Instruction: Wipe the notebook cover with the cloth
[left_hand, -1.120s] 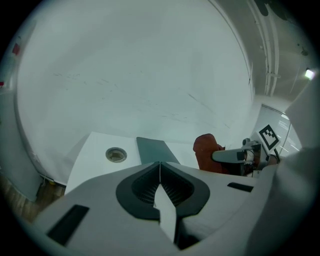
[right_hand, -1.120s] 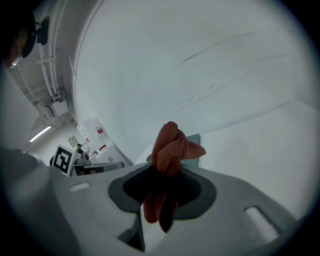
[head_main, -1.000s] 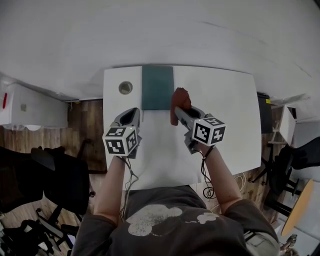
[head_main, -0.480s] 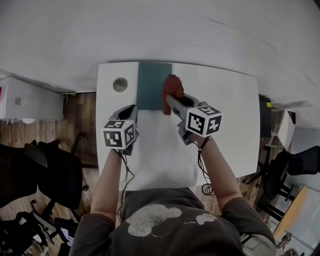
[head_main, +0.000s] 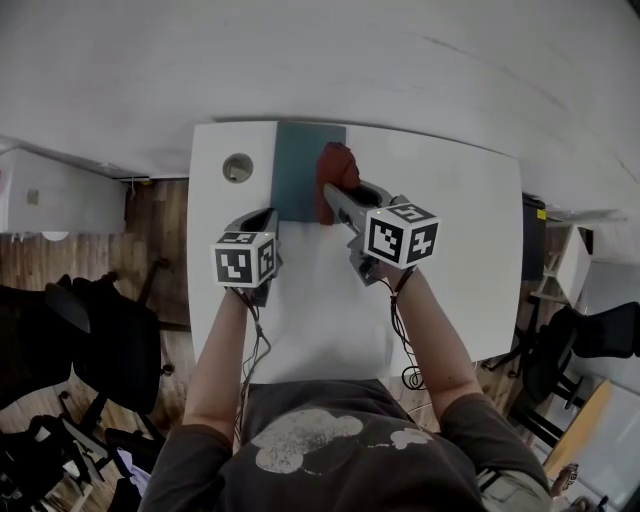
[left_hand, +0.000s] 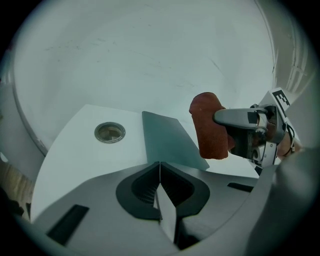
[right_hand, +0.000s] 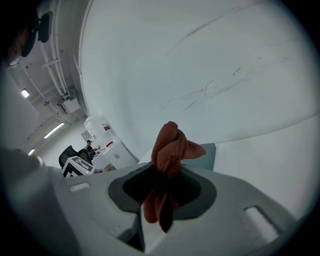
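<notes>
- Far left, beyond the desk's edge, is a plank wood floor.
- One desk: white, smooth, matt and rectangular, with its far edge against a pale wall.
- One round cap is set flush in the desk's far left corner, a grey ring with a darker middle.
- My left tool is grey moulded plastic, with ribbed dark pads inside. Its two jaws are pressed together with nothing between them. It sits over bare desk, just short of the notebook's near left corner.
- One notebook lies flat at the far edge of the desk, right of the cap. It is a thin rectangle with a plain, smooth teal cover and crisp corners.
- One cloth, rust-red, soft and bunched into thick folds, sits over the right edge of the notebook. From my left tool's camera it looks like a rolled wad hanging by the notebook's near right corner. I cannot tell whether it touches the cover.
- My right tool is pinching that cloth. The jaws close on its middle, so a crumpled knot stands out past the tips and loose ends trail back between the dark pads. The tool is angled toward the notebook.
- To the right of it there is only bare white desk.
</notes>
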